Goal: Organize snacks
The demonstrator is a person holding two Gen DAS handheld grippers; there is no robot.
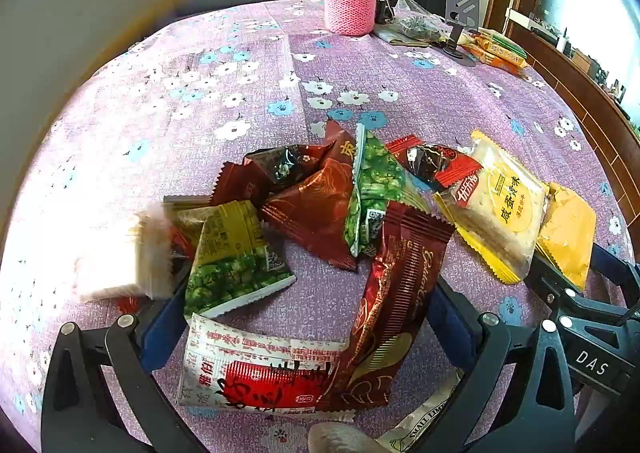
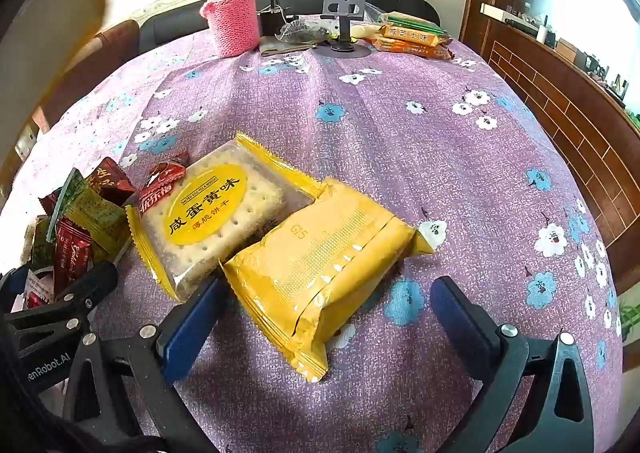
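Yellow cracker packet [image 2: 212,213] — "SALTED EGG YOLK BISCUIT"; plain pack [image 2: 320,269] — "G15".

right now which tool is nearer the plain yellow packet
Right. The right tool stands open astride the plain yellow packet, its near end between the fingers. The left tool is over the red and green snack pile, with the packet off to its right.

A white packet [image 1: 120,257] at the left of the snack pile is blurred beyond reading. The white wrapper [image 1: 420,425] at the left wrist view's bottom edge is cut off, its lettering only partly legible.
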